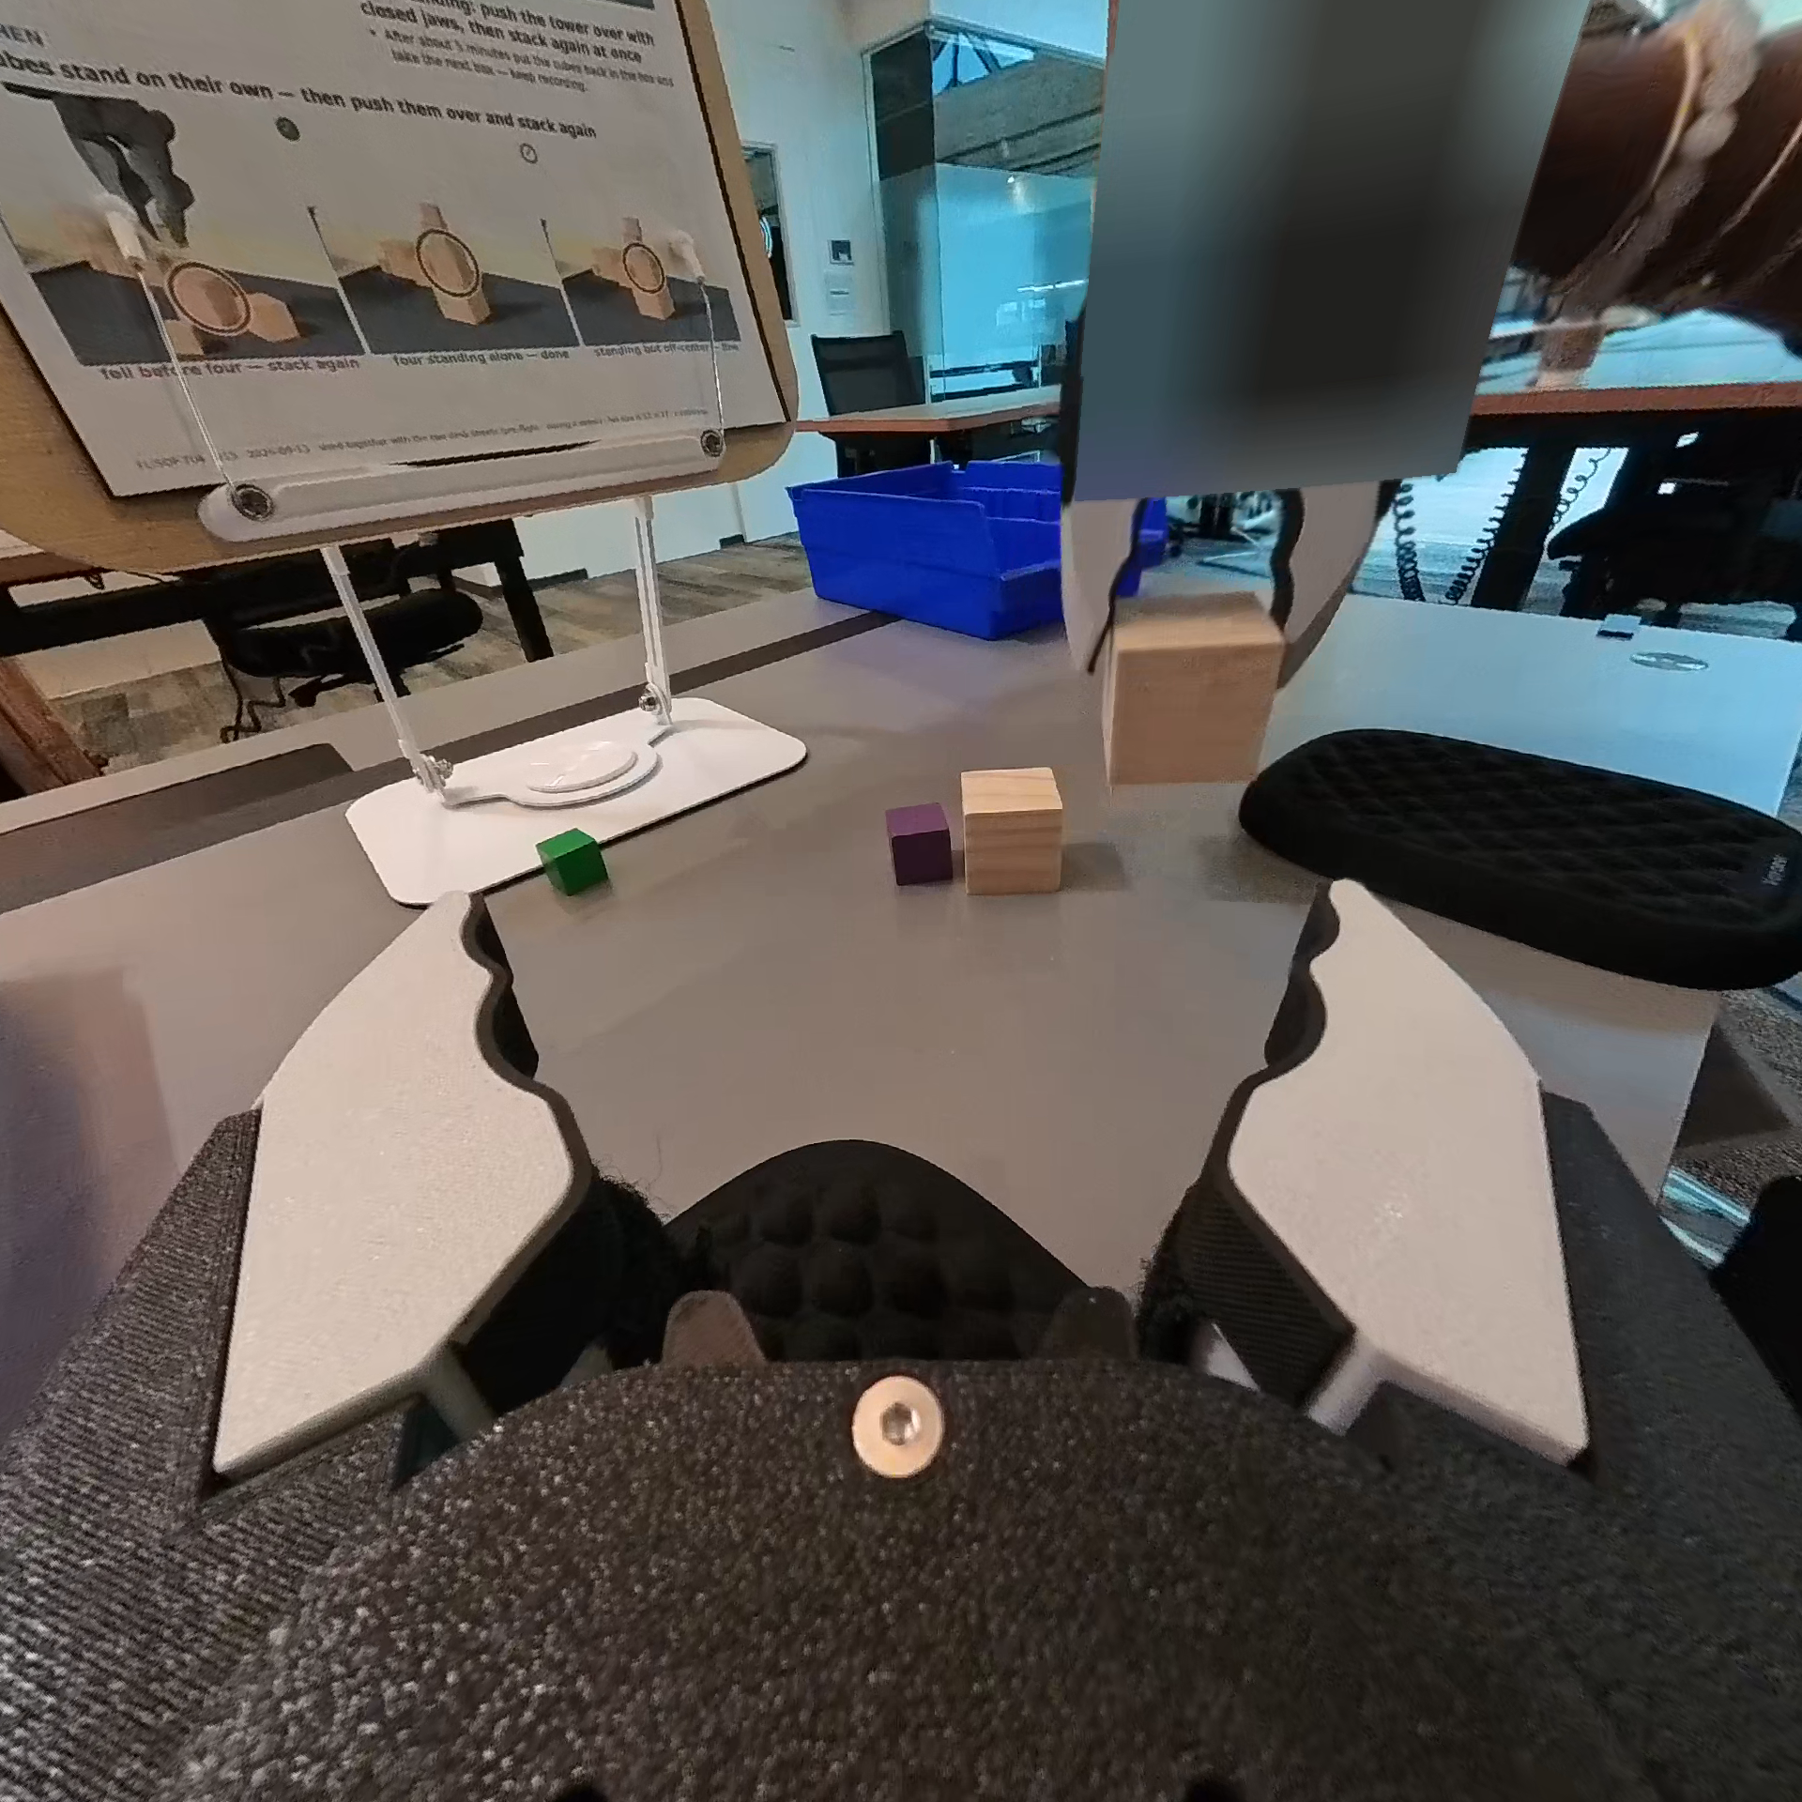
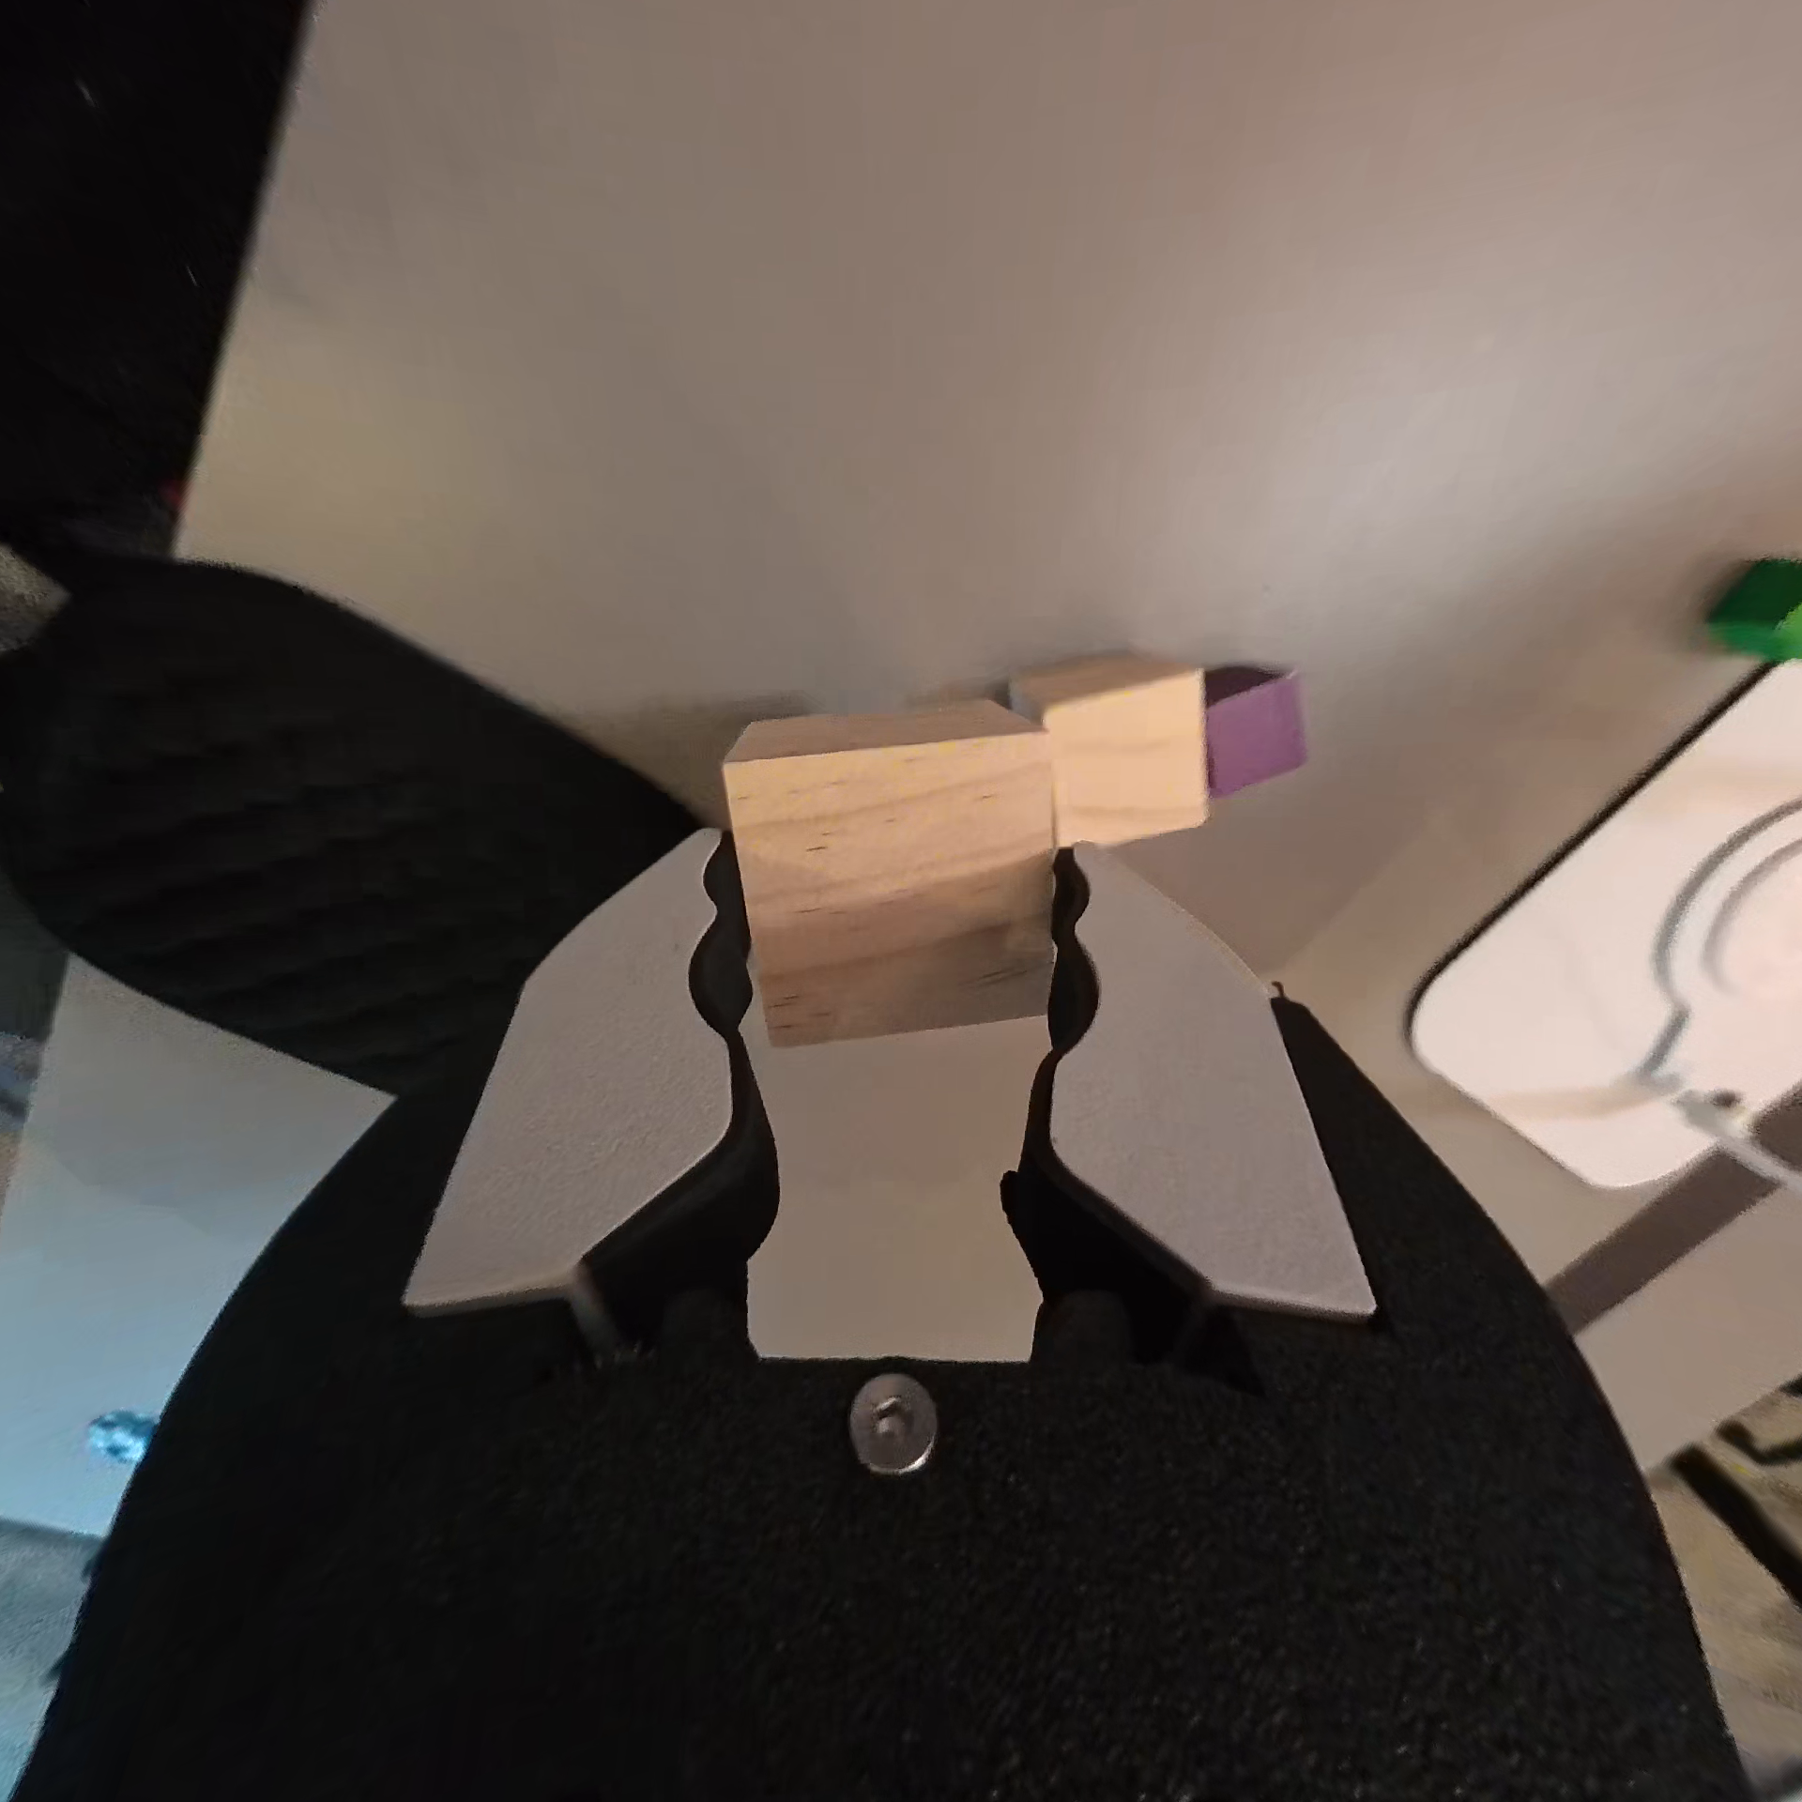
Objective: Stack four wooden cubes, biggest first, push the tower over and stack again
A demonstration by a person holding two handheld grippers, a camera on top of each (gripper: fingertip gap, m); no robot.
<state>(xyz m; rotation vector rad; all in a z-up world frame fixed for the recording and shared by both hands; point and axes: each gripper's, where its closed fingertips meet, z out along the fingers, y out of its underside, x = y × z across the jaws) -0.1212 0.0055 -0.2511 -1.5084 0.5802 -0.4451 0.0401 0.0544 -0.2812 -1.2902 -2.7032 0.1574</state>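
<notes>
My right gripper (image 2: 889,926) is shut on a large plain wooden cube (image 2: 892,878) and holds it in the air above the grey table (image 2: 878,390). The left wrist view shows the same cube (image 1: 1192,692) hanging clear of the table between the right gripper's white fingers (image 1: 1092,585). A smaller wooden cube (image 1: 1011,831) stands on the table with a purple cube (image 1: 919,844) touching its left side; both also show in the right wrist view (image 2: 1126,770) (image 2: 1256,731). A green cube (image 1: 572,860) lies farther left. My left gripper (image 1: 902,965) is wide open and empty, low over the table.
A white document stand (image 1: 575,780) holding a printed sheet stands at the left. A black padded rest (image 1: 1521,858) lies at the right. A blue bin (image 1: 936,556) sits at the table's far edge. A person's arm (image 1: 1677,156) reaches in at the top right. About 20 centimeters separates my left fingertips from my right.
</notes>
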